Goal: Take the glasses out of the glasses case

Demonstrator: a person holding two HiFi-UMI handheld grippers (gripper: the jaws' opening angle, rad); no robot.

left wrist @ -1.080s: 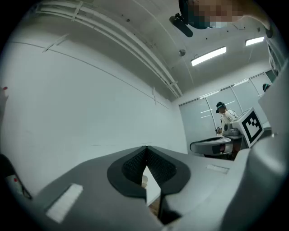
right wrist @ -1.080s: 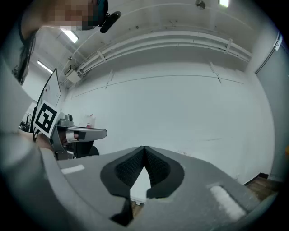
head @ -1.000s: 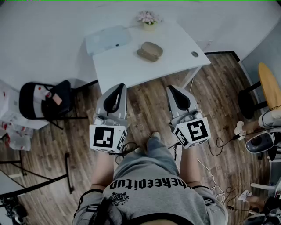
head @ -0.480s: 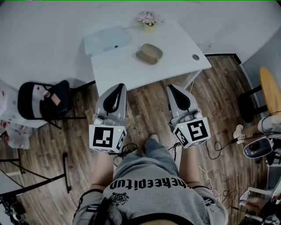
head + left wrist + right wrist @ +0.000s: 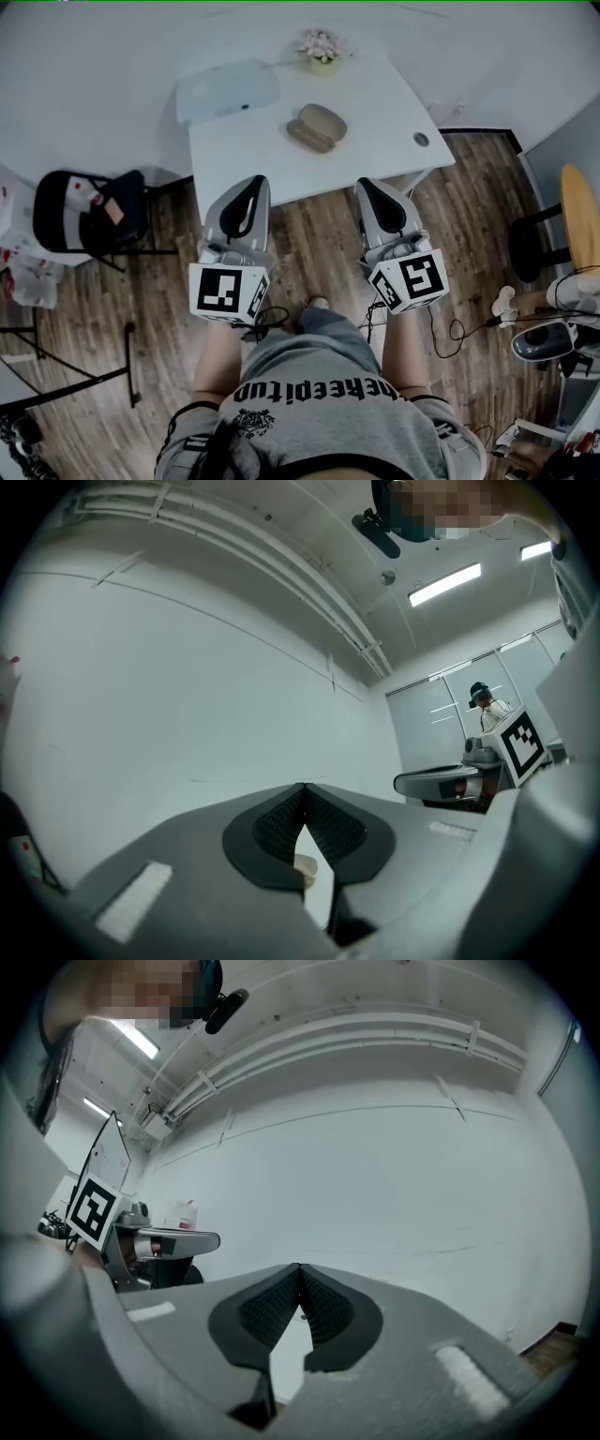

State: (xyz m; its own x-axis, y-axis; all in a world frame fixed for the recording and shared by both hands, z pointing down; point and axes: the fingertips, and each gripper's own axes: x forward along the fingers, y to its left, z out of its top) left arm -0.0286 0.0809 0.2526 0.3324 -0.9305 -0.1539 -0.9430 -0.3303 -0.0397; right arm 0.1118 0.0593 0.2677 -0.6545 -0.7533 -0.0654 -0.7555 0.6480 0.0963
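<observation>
The tan glasses case lies in the middle of the white table, and no glasses show. My left gripper and right gripper hover side by side above the wooden floor, just short of the table's near edge and apart from the case. Both are shut with nothing held. In the left gripper view the left gripper has its jaw tips touching, and a small tan patch shows through the slit below them. The right gripper has its tips meeting in the same way in the right gripper view.
A pale flat tray-like item and a small flower pot sit at the table's far side. A black chair stands on the left and a wooden stool on the right. Cables trail on the floor.
The table and case have slid slightly lower in the head view as the person moves toward them. Both grippers stay shut and keep the same pose.
</observation>
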